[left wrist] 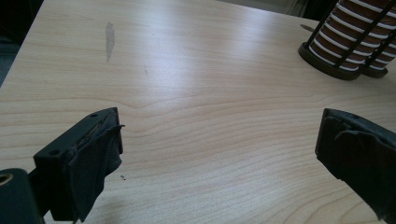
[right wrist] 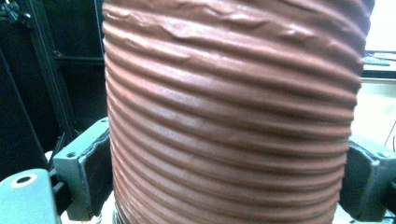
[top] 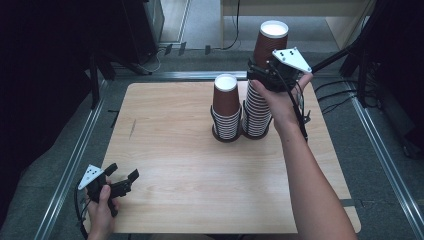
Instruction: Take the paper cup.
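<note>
The right gripper [top: 262,75] squeezes the top brown cup [top: 270,44] on the tall stack [top: 257,114] at the back of the table [top: 200,190]. A shorter stack [top: 226,107] stands just beside it. The left gripper [top: 122,180] sits wide and empty near the front corner.

My table [top: 190,165] is a light wood-grain top with rounded corners. From its centre, two black wire cup holders stand at about one o'clock, touching side by side: the shorter stack [top: 226,117] and the taller stack [top: 258,112]. A grey smear [left wrist: 109,39] marks the wood near ten o'clock.
</note>
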{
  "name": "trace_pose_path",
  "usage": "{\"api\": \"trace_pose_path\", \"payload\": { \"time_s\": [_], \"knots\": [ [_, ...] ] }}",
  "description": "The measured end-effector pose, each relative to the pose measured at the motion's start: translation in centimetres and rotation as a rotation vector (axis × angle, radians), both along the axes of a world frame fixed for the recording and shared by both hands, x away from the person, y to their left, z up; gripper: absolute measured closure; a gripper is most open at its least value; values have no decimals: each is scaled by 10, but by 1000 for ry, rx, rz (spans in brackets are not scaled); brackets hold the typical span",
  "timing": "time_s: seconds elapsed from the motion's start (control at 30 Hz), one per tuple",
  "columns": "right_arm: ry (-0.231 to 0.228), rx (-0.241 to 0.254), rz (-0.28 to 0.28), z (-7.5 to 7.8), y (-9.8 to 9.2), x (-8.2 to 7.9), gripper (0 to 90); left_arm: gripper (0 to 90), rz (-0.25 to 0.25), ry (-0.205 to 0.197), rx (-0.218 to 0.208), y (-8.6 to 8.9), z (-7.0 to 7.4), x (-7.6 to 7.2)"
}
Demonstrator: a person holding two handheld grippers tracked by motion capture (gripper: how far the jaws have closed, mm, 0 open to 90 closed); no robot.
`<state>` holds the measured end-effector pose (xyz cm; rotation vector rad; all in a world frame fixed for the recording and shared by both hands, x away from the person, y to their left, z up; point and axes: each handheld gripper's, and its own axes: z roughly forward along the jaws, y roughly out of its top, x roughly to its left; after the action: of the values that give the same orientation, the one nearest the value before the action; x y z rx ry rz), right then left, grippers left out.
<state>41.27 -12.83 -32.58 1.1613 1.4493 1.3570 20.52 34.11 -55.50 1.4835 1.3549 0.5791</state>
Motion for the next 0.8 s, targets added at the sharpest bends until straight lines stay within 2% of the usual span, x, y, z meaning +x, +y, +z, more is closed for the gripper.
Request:
{"api": "trace_pose_path", "payload": {
  "time_s": [0.17, 0.2, 0.27, 0.67, 0.7, 0.8],
  "knots": [
    [-40, 4, -6, 6, 1, -2, 117, 9, -2, 0, 1, 0, 0, 0],
    [-66, 18, -6, 10, 1, -4, 118, 9, -2, 0, 0, 0, 0, 0],
    [-84, 29, -8, 14, 1, -6, 119, 9, -3, 1, 2, 0, 0, 0],
    [-176, 23, -28, 24, 2, -10, 126, 9, -4, -1, -1, 0, 0, 0],
    [-194, 14, -31, 26, 2, -11, 126, 10, -4, -2, -1, 0, 0, 0],
    [-205, 14, -29, 29, 2, -13, 126, 9, -4, -1, 1, 0, 0, 0]
  ]
}}
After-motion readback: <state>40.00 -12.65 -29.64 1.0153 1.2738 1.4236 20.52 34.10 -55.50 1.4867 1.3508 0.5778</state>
